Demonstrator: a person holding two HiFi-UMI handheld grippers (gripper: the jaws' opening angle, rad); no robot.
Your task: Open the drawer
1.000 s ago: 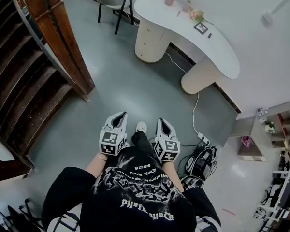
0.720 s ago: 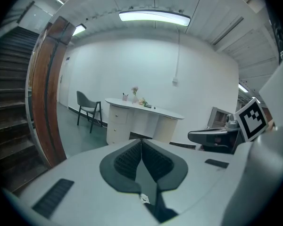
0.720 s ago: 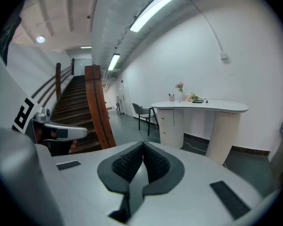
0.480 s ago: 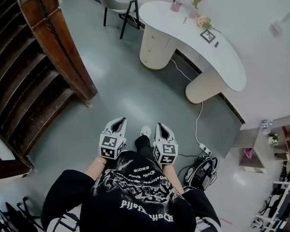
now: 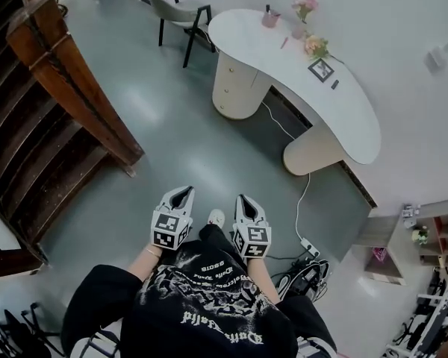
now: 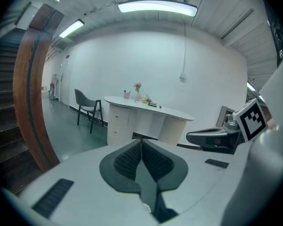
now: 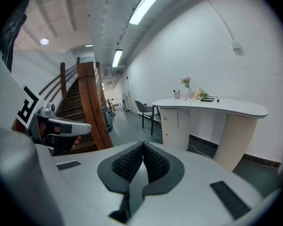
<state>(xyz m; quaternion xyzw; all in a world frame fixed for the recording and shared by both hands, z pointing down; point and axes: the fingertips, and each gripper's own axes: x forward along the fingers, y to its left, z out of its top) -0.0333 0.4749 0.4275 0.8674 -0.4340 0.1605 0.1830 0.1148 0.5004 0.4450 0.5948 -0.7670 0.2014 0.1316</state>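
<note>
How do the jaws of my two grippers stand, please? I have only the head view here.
Observer: In the left gripper view the left gripper has its jaws together, with nothing between them.
Operator: Thank you. And the right one?
Observer: The right gripper is shut as well, and empty, as its own view shows.
Operator: Can you make out handles on the drawers?
Observer: Yes. The right gripper view shows small round knobs on the drawers, one above another, in the rounded end of the desk nearest the chair.
</note>
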